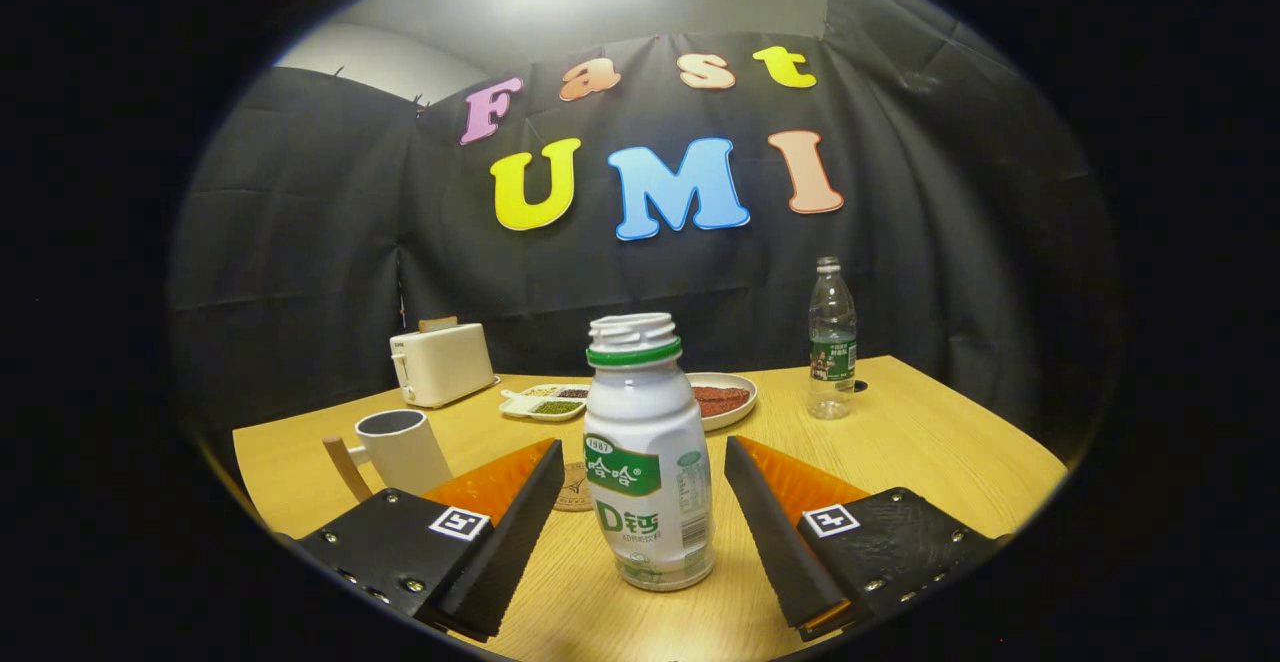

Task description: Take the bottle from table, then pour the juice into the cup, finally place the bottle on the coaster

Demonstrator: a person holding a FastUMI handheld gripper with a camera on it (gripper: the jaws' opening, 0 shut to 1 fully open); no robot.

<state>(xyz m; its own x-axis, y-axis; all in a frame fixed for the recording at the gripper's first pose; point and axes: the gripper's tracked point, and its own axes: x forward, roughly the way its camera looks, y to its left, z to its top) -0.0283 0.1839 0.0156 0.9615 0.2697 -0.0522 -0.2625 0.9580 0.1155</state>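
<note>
Hand-held gripper [640, 472]: fingers spread wide, one on each side of the bottle [648, 457], with a clear gap of bare surface [930, 432] between each inner face and the bottle wall. No contact on either side; nothing is gripped.

Bottle: small white plastic drink bottle with a green band at the neck and a green-and-white label. Stands upright on the wooden surface, between the two fingers, slightly nearer the left finger than the right. Cap is off; the threaded mouth is open at the top. Liquid level cannot be read through the opaque wall.

Cup [402, 447]: white mug with a wooden handle, upright, beyond the left finger and off to its left side. The left finger hides its base. Its inside looks dark; contents cannot be told.

Coaster [574, 490]: round and brownish, lying flat just beyond the tip of the left finger, between the cup and the bottle. It is partly hidden by the finger and by the bottle, and nothing stands on it.

Farther back on the surface:
- white toaster [441, 362], far left, near the wall
- divided white tray [545, 402] with small portions of grains or beans, behind the bottle to the left
- round plate [722, 400] with reddish contents, behind the bottle to the right, partly hidden by it
- clear water bottle [831, 340], upright, far right, well apart from the others
</note>
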